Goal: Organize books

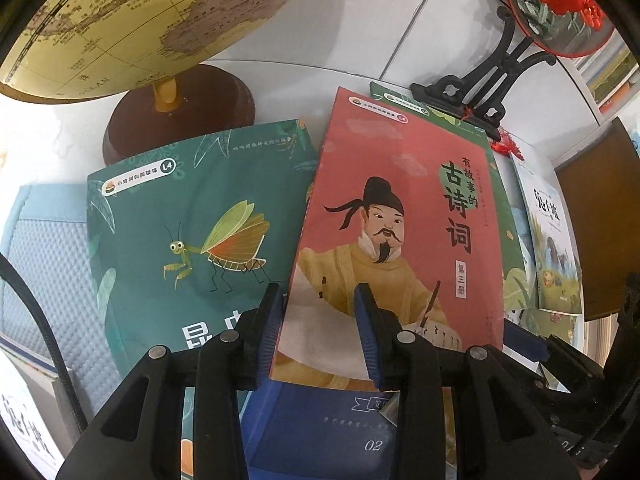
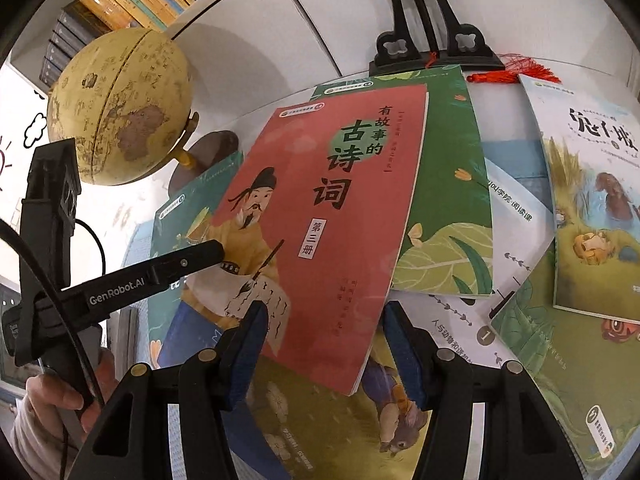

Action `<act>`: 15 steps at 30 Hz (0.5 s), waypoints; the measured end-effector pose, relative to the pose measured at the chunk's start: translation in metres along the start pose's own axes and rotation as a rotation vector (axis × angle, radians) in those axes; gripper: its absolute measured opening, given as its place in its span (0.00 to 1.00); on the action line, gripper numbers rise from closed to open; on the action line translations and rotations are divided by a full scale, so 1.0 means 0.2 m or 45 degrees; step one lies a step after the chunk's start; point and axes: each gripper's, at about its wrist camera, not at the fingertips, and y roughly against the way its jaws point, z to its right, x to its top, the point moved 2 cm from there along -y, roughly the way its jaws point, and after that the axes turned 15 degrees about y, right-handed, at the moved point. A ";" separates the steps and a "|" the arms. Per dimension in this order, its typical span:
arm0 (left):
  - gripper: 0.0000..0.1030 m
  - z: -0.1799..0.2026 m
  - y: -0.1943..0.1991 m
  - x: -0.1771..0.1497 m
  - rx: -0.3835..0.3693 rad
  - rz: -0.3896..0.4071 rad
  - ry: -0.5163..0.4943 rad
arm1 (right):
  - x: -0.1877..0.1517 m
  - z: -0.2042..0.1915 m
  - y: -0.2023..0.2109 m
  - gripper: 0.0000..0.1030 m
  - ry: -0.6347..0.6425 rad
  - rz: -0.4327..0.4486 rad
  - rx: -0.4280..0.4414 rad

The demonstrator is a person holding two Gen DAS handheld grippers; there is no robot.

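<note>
1. Fingers (image 1: 370, 332) of the left gripper (image 1: 320, 320) stand at a narrow gap. Nothing is clamped between them; the cover of the red book (image 1: 392, 208) shows through the gap.
2. Whether the left fingertips touch that cover cannot be told.
3. Fingers (image 2: 248, 336) of the right gripper (image 2: 324, 328) stand at a wider gap. The near corner of the red book lies in this gap, cover facing up. Contact with the pads cannot be told.
4. The red book extends away from both pairs of fingers, on top of the pile.
5. A teal mantis book (image 1: 192, 220) lies just left of the left fingers, partly under the red book.
6. A green book (image 2: 448, 184) lies beyond the right fingers, partly under the red book.
7. A blue book (image 1: 312, 432) lies below the left fingers.
8. A globe (image 1: 140, 20) stands beyond the left fingers, to the left; a black stand (image 1: 480, 84) stands beyond, to the right.
</note>
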 end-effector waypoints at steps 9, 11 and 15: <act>0.32 0.05 0.06 -0.12 0.016 -0.009 -0.097 | -0.06 0.00 0.03 0.58 0.009 -0.029 -0.018; 0.32 0.03 0.08 -0.19 -0.003 -0.028 -0.075 | -0.12 0.00 0.07 0.58 0.006 -0.038 -0.002; 0.32 -0.01 0.16 -0.45 -0.060 -0.099 -0.051 | -0.31 -0.02 0.17 0.58 0.011 -0.080 0.020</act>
